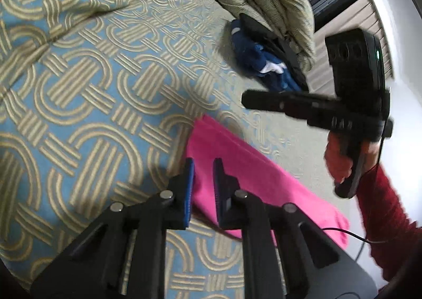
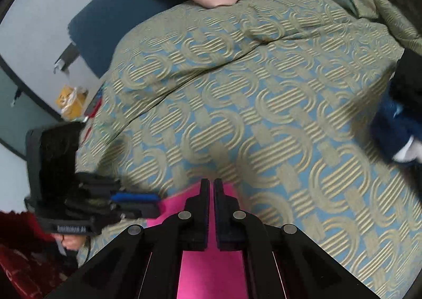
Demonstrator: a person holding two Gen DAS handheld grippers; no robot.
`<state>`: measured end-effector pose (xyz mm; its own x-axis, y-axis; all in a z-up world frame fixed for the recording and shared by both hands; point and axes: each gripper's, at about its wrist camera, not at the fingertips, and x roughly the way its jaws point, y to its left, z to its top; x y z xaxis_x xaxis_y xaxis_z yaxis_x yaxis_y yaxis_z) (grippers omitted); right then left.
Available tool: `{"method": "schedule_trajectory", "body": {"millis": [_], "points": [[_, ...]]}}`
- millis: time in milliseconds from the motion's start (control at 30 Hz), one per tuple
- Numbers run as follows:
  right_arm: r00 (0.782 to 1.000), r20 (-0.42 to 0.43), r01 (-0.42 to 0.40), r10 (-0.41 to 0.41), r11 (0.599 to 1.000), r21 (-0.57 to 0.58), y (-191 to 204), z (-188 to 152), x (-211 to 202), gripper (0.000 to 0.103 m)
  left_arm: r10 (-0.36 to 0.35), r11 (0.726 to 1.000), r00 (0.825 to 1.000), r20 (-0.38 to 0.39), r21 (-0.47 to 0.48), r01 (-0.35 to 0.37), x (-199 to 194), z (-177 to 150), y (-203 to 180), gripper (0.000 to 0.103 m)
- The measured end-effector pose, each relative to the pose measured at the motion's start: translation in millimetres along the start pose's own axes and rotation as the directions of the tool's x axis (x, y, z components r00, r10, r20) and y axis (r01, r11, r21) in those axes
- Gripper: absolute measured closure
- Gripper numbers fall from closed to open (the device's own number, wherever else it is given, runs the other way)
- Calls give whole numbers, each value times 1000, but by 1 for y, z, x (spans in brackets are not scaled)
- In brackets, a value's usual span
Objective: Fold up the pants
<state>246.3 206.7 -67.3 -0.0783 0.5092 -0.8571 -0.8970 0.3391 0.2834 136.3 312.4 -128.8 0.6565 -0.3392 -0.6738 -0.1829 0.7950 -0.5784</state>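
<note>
Bright pink pants (image 1: pixel 237 167) of soft, matt cloth lie on a bed cover (image 1: pixel 92 74) of woven fabric with a raised, ribbed pattern. The left claw (image 1: pixel 203 167) is matt black plastic with round, dull metal pins; a sleeve (image 1: pixel 382 206) is coarse red knit.

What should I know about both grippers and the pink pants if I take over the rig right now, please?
Left gripper: jaws narrowed around the near edge of the pink pants; whether they pinch it is unclear.
Right gripper: jaws shut at the pants' edge; a grip on the cloth cannot be confirmed.
Pants lie on the patterned bedspread, apparently flat. A blue garment lies farther back.
Done: both grippers are at the edge.
Left: confirm both grips, then fold.
</note>
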Motion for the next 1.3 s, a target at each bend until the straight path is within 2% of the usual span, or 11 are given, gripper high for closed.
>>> {"method": "schedule_trajectory", "body": {"millis": [100,167,233,267,500,533,567,833,1133,1267,1300], "points": [[998,-66,3,-3,1000,-9,0,4,16,99,-6,1000,1000,-27,-7,6,3,-3,4,88],[996,-86,-4,1,1000,-27,2,0,21,92,-6,1000,999,-40,7,7,2,-5,5,67],[995,-100,-7,3,999,-45,4,-8,26,79,13,1000,999,-41,27,-12,1,-8,4,58],[994,-107,-7,2,999,-50,4,-12,27,75,13,999,999,-44,33,-12,1,-9,4,58],[983,-182,13,-31,995,-98,13,-18,51,74,4,998,999,-55,65,-1,0,-17,0,58],[984,-176,7,-24,995,-97,13,-17,52,83,3,998,999,-54,64,1,0,-18,0,58],[985,-174,-7,-8,996,-85,14,-15,52,99,0,998,999,-54,59,3,-1,-18,0,58],[998,-62,10,-14,998,-67,10,-1,9,100,-22,998,999,-50,61,25,-6,-17,-2,57],[993,-111,35,-38,999,-34,-9,4,30,100,7,997,999,-39,79,-4,8,-4,-7,57],[992,-118,37,-40,999,-27,-11,3,33,100,-23,994,998,-51,104,28,21,9,-10,57],[992,-121,38,-41,999,-25,-10,4,33,100,-28,993,997,-70,109,36,27,12,-11,65]]}}
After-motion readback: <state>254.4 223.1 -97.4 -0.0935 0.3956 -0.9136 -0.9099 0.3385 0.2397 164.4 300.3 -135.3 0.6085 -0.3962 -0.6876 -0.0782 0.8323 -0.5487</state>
